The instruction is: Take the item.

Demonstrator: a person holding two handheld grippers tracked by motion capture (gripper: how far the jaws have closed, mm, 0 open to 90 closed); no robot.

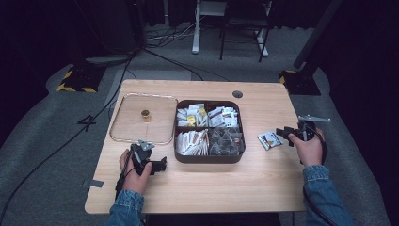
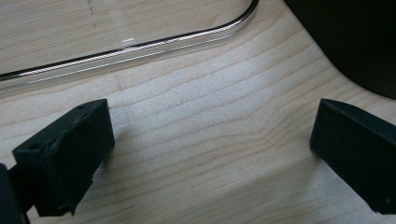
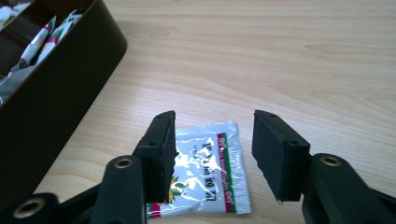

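The right hand-held gripper (image 3: 212,154) stands half spread over a foil sachet (image 3: 205,170) that lies flat on the tabletop (image 1: 263,183) just right of the dark compartment box (image 1: 209,157), its pads clear of the packet. To release cleanly, withdraw straight back without dragging the sachet. The left hand-held gripper (image 2: 210,154) rests spread wide and empty on bare wood near the clear lid (image 1: 143,118); grey carpet, cables and dark stands surround the table.

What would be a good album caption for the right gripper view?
Open jaws of the right gripper poised over a foil sachet lying flat on the wooden table.
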